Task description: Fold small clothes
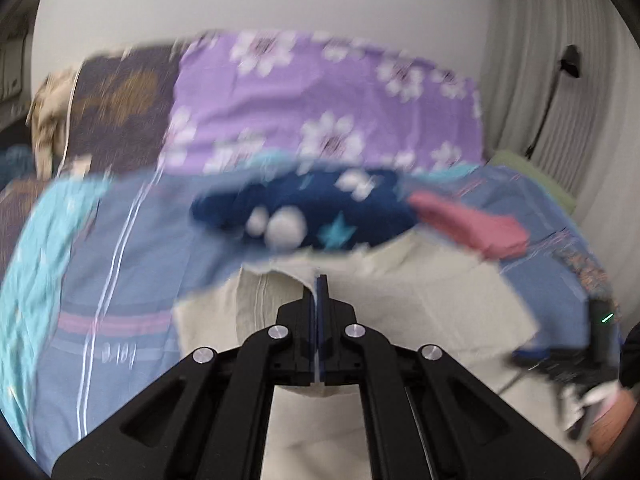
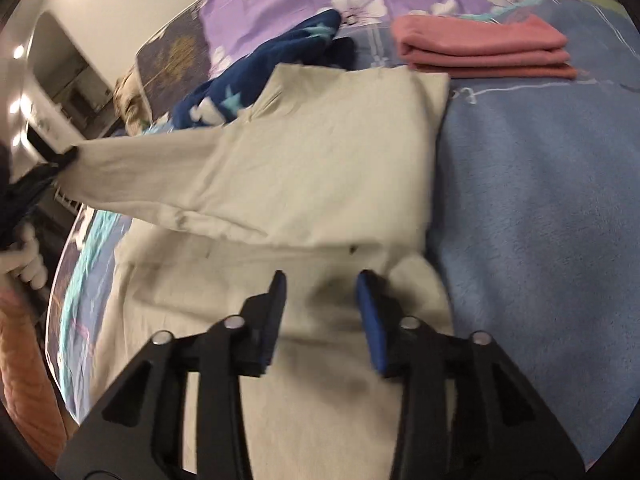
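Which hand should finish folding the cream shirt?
Probably the left. The left gripper is shut on an edge of the cream cotton garment, lifting it. The right gripper hangs open above the cloth, holding nothing.

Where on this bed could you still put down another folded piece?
The blue blanket is bare right of the cream garment and in front of the folded pink stack. It is crowded at the back left, where the navy star-print garment lies bunched against the cream one.
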`<state>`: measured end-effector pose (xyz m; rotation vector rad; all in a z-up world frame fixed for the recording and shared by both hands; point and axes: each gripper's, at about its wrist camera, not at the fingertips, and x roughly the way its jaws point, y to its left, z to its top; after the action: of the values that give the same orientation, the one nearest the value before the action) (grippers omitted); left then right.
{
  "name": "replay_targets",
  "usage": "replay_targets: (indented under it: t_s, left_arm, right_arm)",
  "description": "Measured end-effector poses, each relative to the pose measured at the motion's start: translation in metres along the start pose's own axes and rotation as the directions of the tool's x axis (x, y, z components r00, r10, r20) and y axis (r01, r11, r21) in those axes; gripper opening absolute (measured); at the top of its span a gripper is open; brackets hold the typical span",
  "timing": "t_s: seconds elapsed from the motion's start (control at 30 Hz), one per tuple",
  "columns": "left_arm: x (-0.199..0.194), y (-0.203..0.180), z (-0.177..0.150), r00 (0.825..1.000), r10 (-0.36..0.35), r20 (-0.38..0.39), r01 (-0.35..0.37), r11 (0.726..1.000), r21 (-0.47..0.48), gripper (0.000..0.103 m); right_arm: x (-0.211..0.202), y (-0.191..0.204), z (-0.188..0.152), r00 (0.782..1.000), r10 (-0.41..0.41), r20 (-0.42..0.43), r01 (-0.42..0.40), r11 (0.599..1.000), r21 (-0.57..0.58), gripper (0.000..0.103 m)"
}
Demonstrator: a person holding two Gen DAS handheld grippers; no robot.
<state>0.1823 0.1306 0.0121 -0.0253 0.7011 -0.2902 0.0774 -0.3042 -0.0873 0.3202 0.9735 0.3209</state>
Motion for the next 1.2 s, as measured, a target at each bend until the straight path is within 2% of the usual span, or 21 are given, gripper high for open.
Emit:
replay_targets:
  t_s: [0.07, 0.13, 0.17, 0.23, 0.3, 0.37, 0.43, 0.5, 0.53, 0.57, 0.63, 0.67, 0.7, 0.73, 0.77, 0.87, 0.97, 1.03, 1.1, 1.13, 1.2]
  left_arm:
    - [0.032, 0.028, -0.037, 0.989, 0.079, -0.125, -0.084, 0.996, -0.032, 0.005]
    - [0.056, 0.051, -0.068, 0.963, 0.146, -0.227, -0.166, 0.984, -0.071, 0.007]
    - [0.061, 0.06, -0.078, 0.957, 0.144, -0.252, -0.174, 0.979, -0.102, 0.008]
    - [0.058, 0.074, -0.089, 0.971, 0.101, -0.215, -0.142, 0.973, -0.181, 0.01]
    - [0.054, 0.078, -0.085, 0.976, 0.087, -0.198, -0.13, 0.968, -0.215, 0.014]
    - [0.049, 0.071, -0.076, 0.981, 0.1, -0.166, -0.133, 0.97, -0.204, 0.016]
    - [0.045, 0.057, -0.066, 0.991, 0.054, -0.119, -0.077, 0.978, -0.193, 0.017]
    - [0.047, 0.041, -0.062, 0.996, 0.008, -0.089, -0.023, 0.985, -0.171, 0.03]
    - [0.053, 0.033, -0.062, 0.996, 0.001, -0.094, -0.015, 0.988, -0.156, 0.034]
    - [0.063, 0.024, -0.065, 0.993, 0.01, -0.12, -0.027, 0.99, -0.136, 0.042]
    - [0.095, 0.009, -0.082, 0.97, 0.073, -0.233, -0.092, 0.993, -0.071, 0.044]
    - [0.096, -0.001, -0.088, 0.975, 0.125, -0.183, -0.129, 0.992, -0.012, 0.046]
    - [0.094, -0.006, -0.087, 0.971, 0.153, -0.181, -0.153, 0.988, 0.017, 0.046]
    - [0.093, -0.009, -0.085, 0.968, 0.172, -0.184, -0.169, 0.985, 0.032, 0.046]
    - [0.094, -0.009, -0.086, 0.967, 0.178, -0.184, -0.174, 0.984, 0.037, 0.047]
    - [0.093, -0.004, -0.085, 0.969, 0.16, -0.186, -0.159, 0.987, 0.017, 0.047]
    - [0.088, -0.005, -0.089, 0.97, 0.157, -0.183, -0.158, 0.987, 0.014, 0.047]
    - [0.088, -0.009, -0.09, 0.969, 0.168, -0.18, -0.167, 0.986, 0.024, 0.047]
    - [0.092, -0.012, -0.09, 0.967, 0.179, -0.179, -0.176, 0.984, 0.033, 0.047]
    - [0.092, -0.012, -0.09, 0.967, 0.182, -0.179, -0.179, 0.983, 0.037, 0.047]
    - [0.092, -0.013, -0.09, 0.966, 0.187, -0.178, -0.182, 0.982, 0.041, 0.047]
  right_arm:
    - [0.001, 0.006, -0.003, 1.0, -0.013, -0.009, 0.013, 0.999, -0.034, 0.041]
    - [0.003, 0.006, -0.004, 1.0, -0.016, -0.017, 0.015, 0.999, -0.034, 0.041]
    - [0.002, 0.003, -0.005, 1.0, -0.013, -0.018, 0.012, 1.0, -0.029, 0.041]
    - [0.002, 0.002, -0.006, 1.0, -0.009, -0.018, 0.009, 1.0, -0.023, 0.041]
    - [0.0, 0.003, -0.007, 1.0, -0.013, -0.017, 0.012, 1.0, -0.027, 0.041]
    - [-0.003, 0.002, -0.006, 1.0, -0.003, -0.001, 0.003, 1.0, -0.018, 0.041]
    - [-0.005, -0.002, -0.002, 1.0, 0.024, 0.02, -0.024, 1.0, -0.013, 0.04]
    - [-0.006, -0.001, 0.002, 0.998, 0.043, 0.047, -0.042, 0.999, -0.022, 0.04]
    - [-0.006, -0.001, 0.004, 0.998, 0.028, 0.06, -0.027, 0.999, -0.019, 0.036]
    - [-0.004, -0.005, 0.007, 0.995, -0.057, 0.086, 0.056, 0.998, 0.006, 0.034]
    - [-0.004, -0.025, 0.008, 0.967, -0.234, 0.102, 0.222, 0.968, 0.117, 0.004]
    - [-0.009, -0.048, 0.005, 0.97, -0.223, 0.101, 0.194, 0.953, 0.233, 0.009]
    - [-0.015, -0.064, -0.001, 0.95, -0.298, 0.091, 0.257, 0.916, 0.309, 0.0]
    - [-0.021, -0.073, -0.005, 0.929, -0.356, 0.1, 0.306, 0.891, 0.334, 0.0]
    - [-0.03, -0.084, -0.01, 0.917, -0.381, 0.116, 0.322, 0.881, 0.346, 0.0]
    - [-0.045, -0.096, -0.014, 0.949, -0.289, 0.123, 0.231, 0.907, 0.353, 0.0]
    - [-0.052, -0.089, 0.003, 0.963, -0.221, 0.156, 0.173, 0.946, 0.273, 0.017]
    - [-0.048, -0.083, 0.023, 0.977, -0.141, 0.158, 0.103, 0.969, 0.225, 0.034]
    - [-0.036, -0.081, 0.051, 0.986, -0.054, 0.16, 0.023, 0.981, 0.192, 0.037]
    - [-0.022, -0.082, 0.07, 0.99, -0.033, 0.135, 0.01, 0.985, 0.173, 0.051]
    - [0.003, -0.086, 0.095, 0.997, -0.023, 0.072, 0.01, 0.985, 0.174, 0.066]
